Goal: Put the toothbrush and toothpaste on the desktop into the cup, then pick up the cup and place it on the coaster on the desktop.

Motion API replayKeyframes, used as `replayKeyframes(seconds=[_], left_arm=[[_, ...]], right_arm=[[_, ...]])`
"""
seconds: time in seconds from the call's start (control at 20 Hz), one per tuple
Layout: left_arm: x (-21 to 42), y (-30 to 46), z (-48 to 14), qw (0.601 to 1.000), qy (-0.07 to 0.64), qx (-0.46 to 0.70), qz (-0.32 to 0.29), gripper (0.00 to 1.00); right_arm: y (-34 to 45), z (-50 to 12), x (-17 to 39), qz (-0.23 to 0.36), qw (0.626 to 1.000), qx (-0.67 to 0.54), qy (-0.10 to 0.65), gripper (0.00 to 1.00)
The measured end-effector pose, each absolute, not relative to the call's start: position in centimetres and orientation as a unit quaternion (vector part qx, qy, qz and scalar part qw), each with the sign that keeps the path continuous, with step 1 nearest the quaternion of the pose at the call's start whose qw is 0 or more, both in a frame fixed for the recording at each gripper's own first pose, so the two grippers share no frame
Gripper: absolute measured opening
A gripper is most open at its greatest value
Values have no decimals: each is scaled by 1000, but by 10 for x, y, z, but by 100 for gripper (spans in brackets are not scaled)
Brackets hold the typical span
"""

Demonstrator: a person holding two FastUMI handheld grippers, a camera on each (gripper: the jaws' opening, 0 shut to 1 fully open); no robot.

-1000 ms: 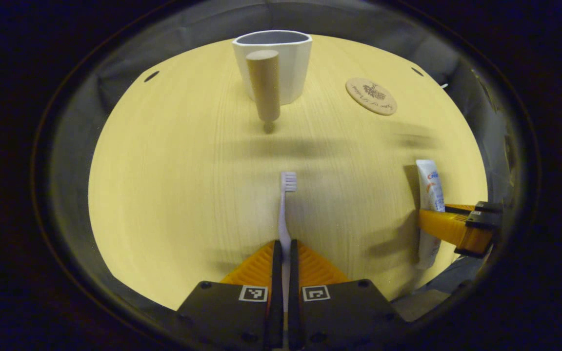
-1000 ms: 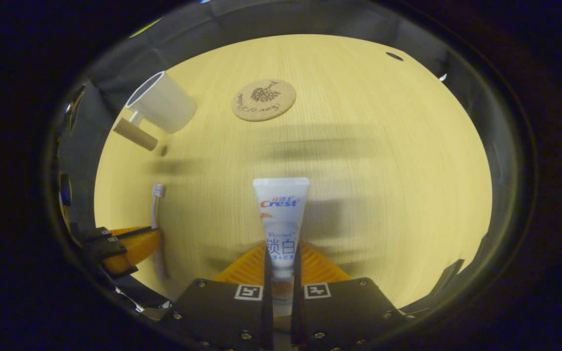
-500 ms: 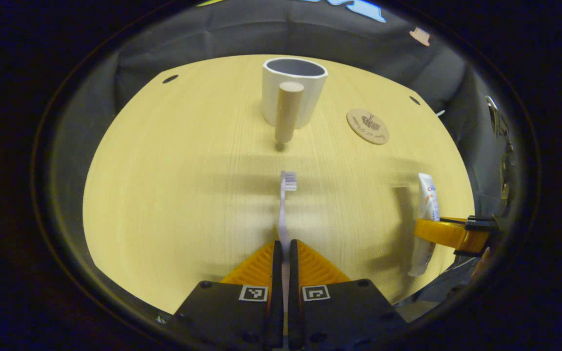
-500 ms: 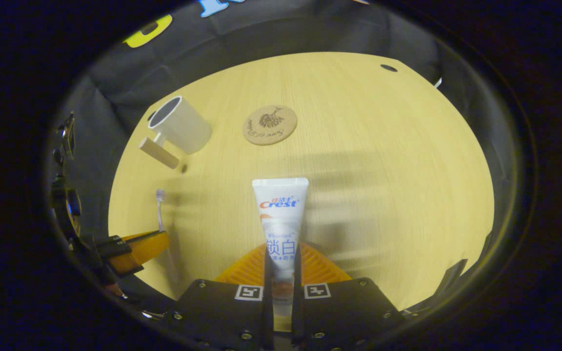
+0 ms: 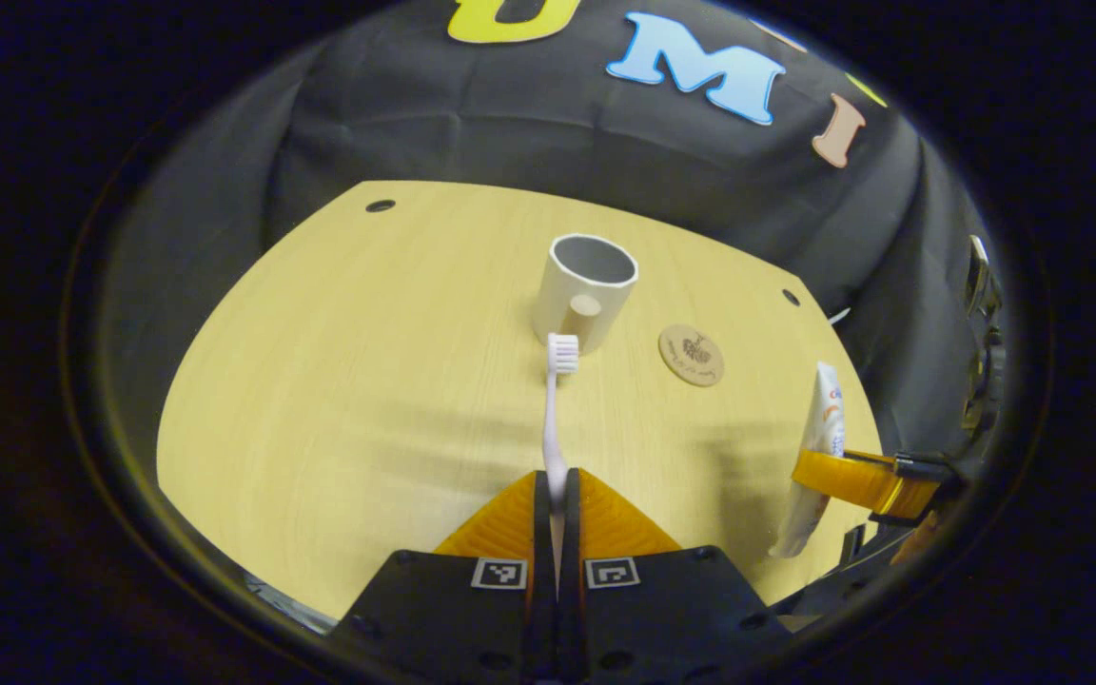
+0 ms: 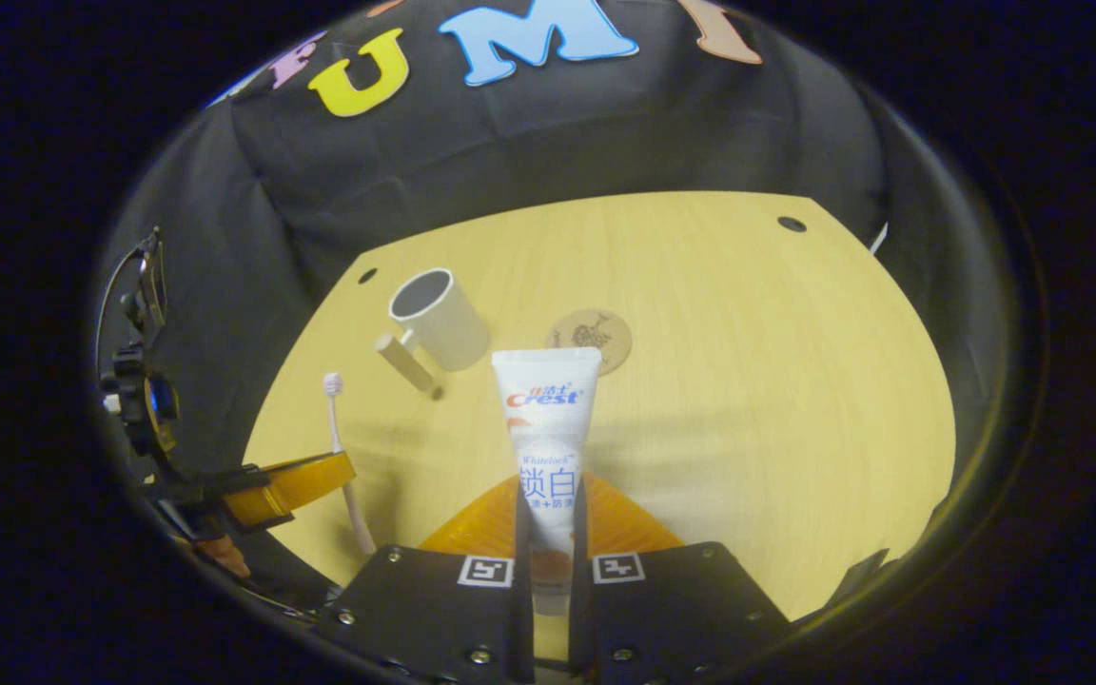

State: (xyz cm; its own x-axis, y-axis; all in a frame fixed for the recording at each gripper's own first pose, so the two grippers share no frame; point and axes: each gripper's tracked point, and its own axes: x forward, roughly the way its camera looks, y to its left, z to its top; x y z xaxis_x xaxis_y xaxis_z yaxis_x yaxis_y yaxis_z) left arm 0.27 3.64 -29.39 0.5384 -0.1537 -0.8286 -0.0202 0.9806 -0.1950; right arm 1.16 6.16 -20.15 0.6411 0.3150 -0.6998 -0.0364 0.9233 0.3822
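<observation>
The pale yellow wood-grain worktop (image 5: 339,400) has just a white plastic cup with a round wooden handle (image 5: 586,290) standing on it and a round cork coaster (image 5: 691,355) lying nearby.

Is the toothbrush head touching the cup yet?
Apart. In the right gripper view the toothbrush, held by the left gripper, stands well short of the cup, with bare desktop between them.

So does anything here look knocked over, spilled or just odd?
Nothing stands out. The white cup stands upright on the table with the coaster lying flat beside it. The left gripper holds the toothbrush and the right gripper holds the toothpaste tube, both lifted off the table.
</observation>
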Motion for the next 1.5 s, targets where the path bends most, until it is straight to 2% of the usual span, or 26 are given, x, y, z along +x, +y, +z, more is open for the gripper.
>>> replayKeyframes(seconds=[0.05, 0.1, 0.3, 0.55, 1.0, 1.25, 1.45, 1.5], left_arm=[[8, 37, -286, 878, 466, -98, -38, 14], [12, 39, -277, 884, 454, -103, -37, 8], [34, 46, -228, 915, 386, -112, -37, 8], [50, 56, -158, 946, 292, -125, -65, 8], [113, 88, -153, 963, 209, -151, -84, 8], [147, 69, -138, 972, 149, -141, -118, 8], [169, 58, -151, 972, 138, -136, -132, 8], [175, 56, -161, 970, 147, -141, -133, 14]], right_arm=[[61, -191, 14, 104, 897, 164, 397, 16], [61, -181, 16, 109, 904, 159, 381, 16], [69, -155, 33, 129, 923, 151, 331, 16], [62, -137, 46, 128, 928, 158, 312, 16], [49, -111, 75, 107, 945, 163, 264, 16], [48, -113, 78, 96, 940, 167, 283, 16], [49, -117, 81, 84, 942, 152, 287, 15], [50, -118, 81, 83, 941, 154, 290, 15]])
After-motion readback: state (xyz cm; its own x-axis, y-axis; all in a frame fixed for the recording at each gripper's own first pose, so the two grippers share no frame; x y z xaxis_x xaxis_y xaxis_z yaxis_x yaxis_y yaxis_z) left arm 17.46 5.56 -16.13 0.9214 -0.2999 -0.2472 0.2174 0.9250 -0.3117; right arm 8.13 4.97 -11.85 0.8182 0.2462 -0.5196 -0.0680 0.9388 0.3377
